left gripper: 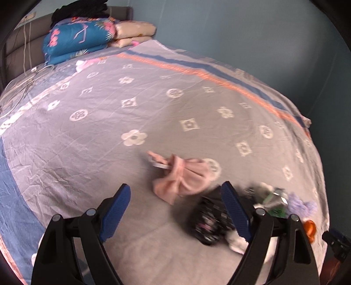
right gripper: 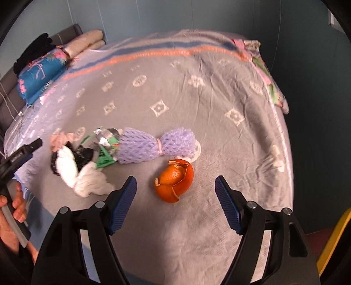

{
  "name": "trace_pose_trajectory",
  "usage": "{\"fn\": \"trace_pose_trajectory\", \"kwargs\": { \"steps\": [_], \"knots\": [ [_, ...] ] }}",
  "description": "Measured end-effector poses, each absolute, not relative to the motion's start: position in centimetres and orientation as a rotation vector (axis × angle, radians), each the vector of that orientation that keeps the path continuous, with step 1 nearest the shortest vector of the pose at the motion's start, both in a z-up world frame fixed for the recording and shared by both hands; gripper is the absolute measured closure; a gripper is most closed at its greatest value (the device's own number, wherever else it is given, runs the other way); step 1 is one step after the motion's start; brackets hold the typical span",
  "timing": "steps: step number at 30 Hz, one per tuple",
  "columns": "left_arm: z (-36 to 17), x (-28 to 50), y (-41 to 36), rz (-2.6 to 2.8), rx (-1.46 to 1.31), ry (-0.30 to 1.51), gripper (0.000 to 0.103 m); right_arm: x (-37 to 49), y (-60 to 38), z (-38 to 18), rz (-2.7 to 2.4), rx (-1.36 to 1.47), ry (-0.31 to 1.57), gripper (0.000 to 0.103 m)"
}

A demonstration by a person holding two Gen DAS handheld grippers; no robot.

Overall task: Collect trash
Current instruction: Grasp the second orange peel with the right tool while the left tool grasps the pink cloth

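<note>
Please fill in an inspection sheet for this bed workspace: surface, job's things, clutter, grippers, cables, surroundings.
Surface: bed sheet, grey with white flower pattern, wrinkled.
Job's things: orange peel lies alone near the front; purple foam net behind it; green-and-silver wrapper, black wrapper and white tissue bunched together at the left.
Clutter: pink cloth beside the trash pile; folded blankets at the head of the bed.
Grippers: left gripper open, nothing between its fingers; right gripper open, nothing between its fingers, the peel just beyond the tips.
Cables: thin white cords by the headboard.
Surroundings: blue-green wall; yellow object at the right edge, unclear.
</note>
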State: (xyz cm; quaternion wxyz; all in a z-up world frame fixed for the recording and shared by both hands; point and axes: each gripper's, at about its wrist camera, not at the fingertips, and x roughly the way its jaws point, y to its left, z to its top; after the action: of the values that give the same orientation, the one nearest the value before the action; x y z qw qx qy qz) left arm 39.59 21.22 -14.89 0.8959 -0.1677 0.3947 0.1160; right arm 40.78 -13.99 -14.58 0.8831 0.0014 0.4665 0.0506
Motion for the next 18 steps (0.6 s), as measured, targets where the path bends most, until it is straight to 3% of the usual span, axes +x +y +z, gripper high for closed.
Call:
{"fn": "trace_pose_trajectory", "kwargs": {
  "steps": [11, 17, 18],
  "knots": [
    [-18.6, 42.8, 23.2, 0.236, -0.366, 0.89, 0.022, 43.3, -13.2, -19.2, 0.091, 0.015, 1.043, 0.033],
    [-19.4, 44.1, 21.3, 0.177, -0.306, 0.912, 0.046, 43.6, -13.0, -20.5, 0.099, 0.03, 1.075, 0.04],
    [-19.4, 44.1, 21.1, 0.17, -0.299, 0.91, 0.052, 43.7, -12.8, -20.5, 0.1, 0.016, 1.068, 0.045]
  ]
}}
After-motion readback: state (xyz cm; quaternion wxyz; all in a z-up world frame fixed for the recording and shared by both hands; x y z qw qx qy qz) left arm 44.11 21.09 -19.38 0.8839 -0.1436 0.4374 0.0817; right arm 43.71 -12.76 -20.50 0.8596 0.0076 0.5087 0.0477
